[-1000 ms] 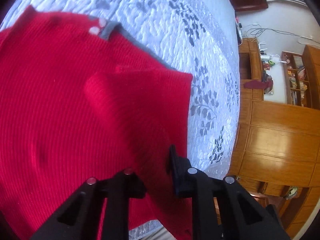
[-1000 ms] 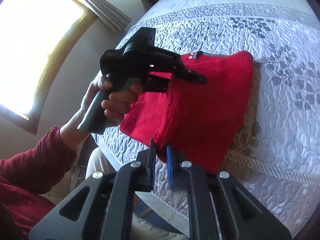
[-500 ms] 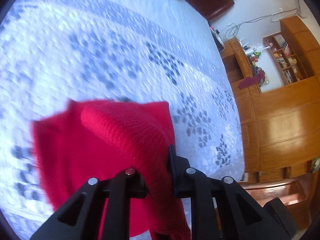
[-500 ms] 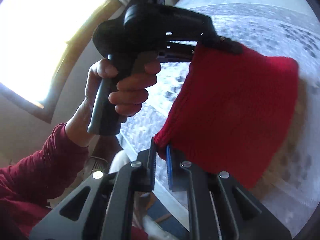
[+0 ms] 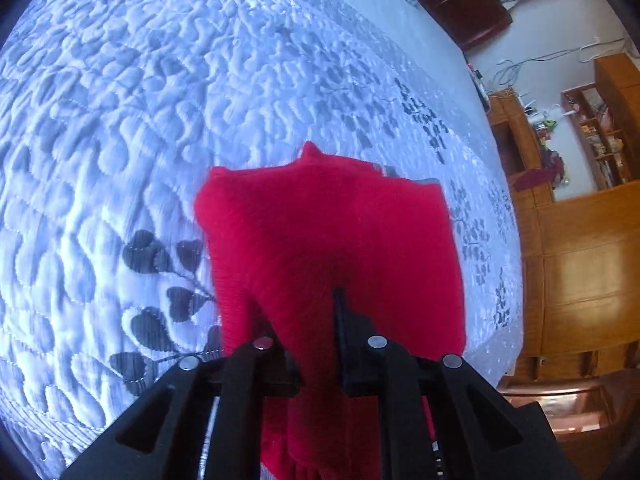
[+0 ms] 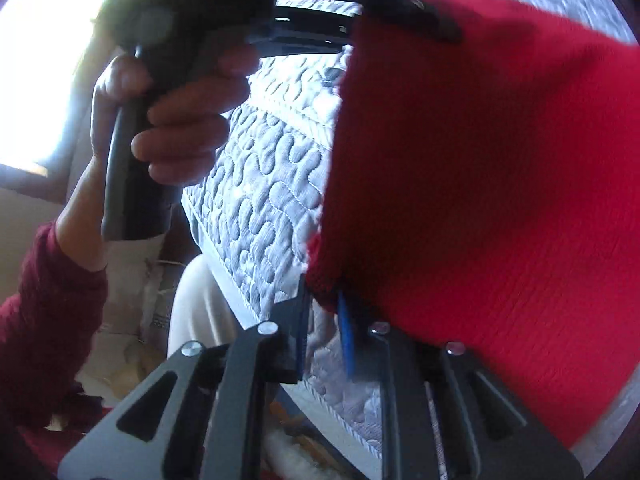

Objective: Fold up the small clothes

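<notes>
We've got both grippers, left gripper (image 5: 308, 320) and right gripper (image 6: 324, 304), pinching the red sweater's (image 5: 332, 240) corners, lifted off the bed (image 5: 160, 100) so it folds over.

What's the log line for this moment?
phase: fold, mid-lift | left gripper: shut on red sweater | right gripper: shut on its corner | sweater lifted over quilted bedspread
</notes>
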Available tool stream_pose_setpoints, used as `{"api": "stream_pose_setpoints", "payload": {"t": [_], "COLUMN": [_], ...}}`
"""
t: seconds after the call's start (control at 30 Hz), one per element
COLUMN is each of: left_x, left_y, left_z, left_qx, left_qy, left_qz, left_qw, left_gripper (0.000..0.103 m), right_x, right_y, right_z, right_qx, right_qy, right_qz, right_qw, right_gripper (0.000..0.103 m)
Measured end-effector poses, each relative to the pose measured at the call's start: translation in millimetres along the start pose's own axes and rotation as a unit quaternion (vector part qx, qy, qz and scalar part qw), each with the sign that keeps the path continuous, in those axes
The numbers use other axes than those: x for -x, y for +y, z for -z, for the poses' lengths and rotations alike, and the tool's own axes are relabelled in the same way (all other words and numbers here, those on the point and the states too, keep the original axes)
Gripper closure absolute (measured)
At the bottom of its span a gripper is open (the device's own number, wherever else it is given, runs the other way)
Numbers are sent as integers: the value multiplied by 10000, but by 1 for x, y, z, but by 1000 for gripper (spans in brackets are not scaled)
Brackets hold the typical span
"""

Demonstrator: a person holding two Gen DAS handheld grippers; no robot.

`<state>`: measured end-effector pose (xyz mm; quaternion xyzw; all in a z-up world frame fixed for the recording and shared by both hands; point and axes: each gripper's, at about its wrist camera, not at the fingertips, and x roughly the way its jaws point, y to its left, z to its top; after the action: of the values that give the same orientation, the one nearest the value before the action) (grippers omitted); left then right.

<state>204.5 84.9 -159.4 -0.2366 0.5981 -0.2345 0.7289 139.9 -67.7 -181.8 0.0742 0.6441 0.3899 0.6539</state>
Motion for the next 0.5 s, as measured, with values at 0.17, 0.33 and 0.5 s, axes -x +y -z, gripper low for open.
{"api": "stream_pose_setpoints", "payload": {"t": [0.17,0.33,0.5], "left_x": [0,-10,-26], "left_y": [-19,-22,-13], "left_z": [-7,-27,-48], "left_qx": [-206,-35,244], "left_qy": [-57,-129,-79], "left_qz": [61,-145,-178], "left_qw": [9998,9998,9995], "left_gripper": [56,50,52], "right_x": [49,94,105], "right_y": [-10,-38,-63], "right_z": [12,18,24], "right_qx": [-27,-293,-654], "right_qy": [-473,-952,-1138], "right_qz": [-13,147,197], "right_qw": [9989,9949,9912], "right_gripper": [57,55,55]}}
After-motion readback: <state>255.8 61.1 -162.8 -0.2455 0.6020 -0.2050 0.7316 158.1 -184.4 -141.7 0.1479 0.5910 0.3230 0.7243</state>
